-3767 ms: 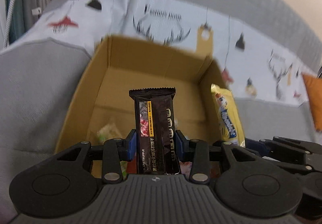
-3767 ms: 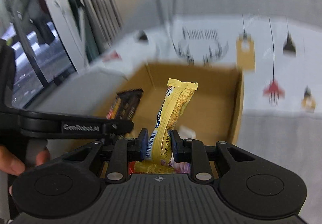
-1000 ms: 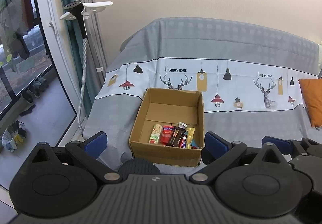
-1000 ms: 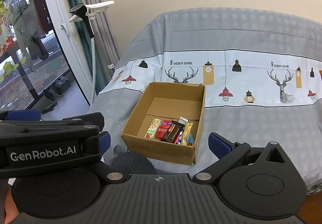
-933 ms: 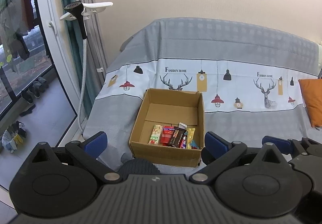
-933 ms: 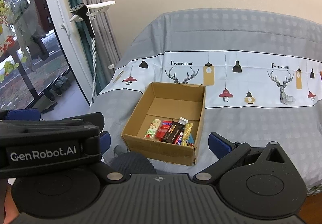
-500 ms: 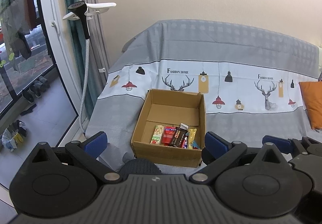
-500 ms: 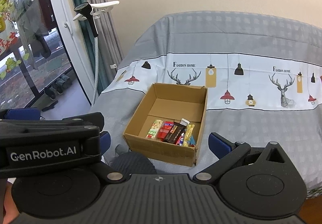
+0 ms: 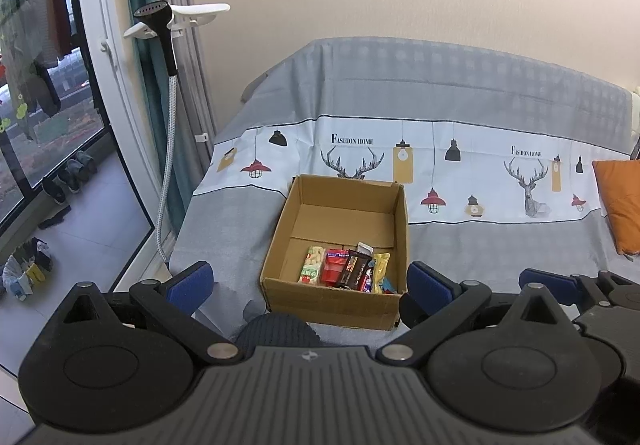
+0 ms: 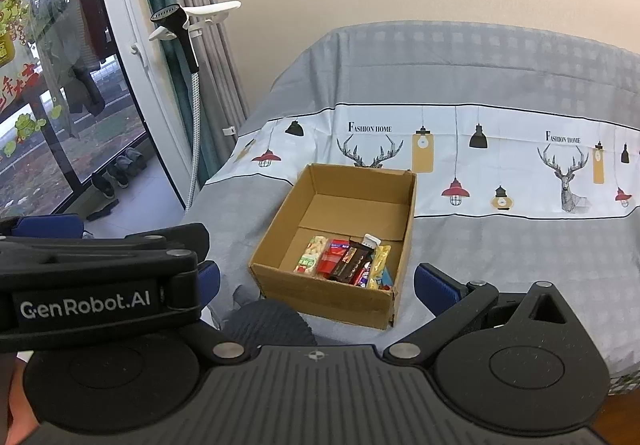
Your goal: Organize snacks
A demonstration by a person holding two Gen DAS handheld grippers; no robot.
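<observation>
An open cardboard box sits on the covered sofa. Several snack packets lie in a row along its near wall, among them a dark chocolate bar and a yellow bar. My left gripper is wide open and empty, held well back from the box. My right gripper is also wide open and empty, at about the same distance. The left gripper's body shows at the left of the right wrist view.
The sofa wears a grey and white printed cover. An orange cushion lies at its right. A garment steamer head and hose stand by the curtain and glass door at left. A dark knitted thing sits just below the box.
Since 3.8 s ago both grippers let go of their bars, which lie in the box, and pulled far back. Over the last second the view shifted only slightly.
</observation>
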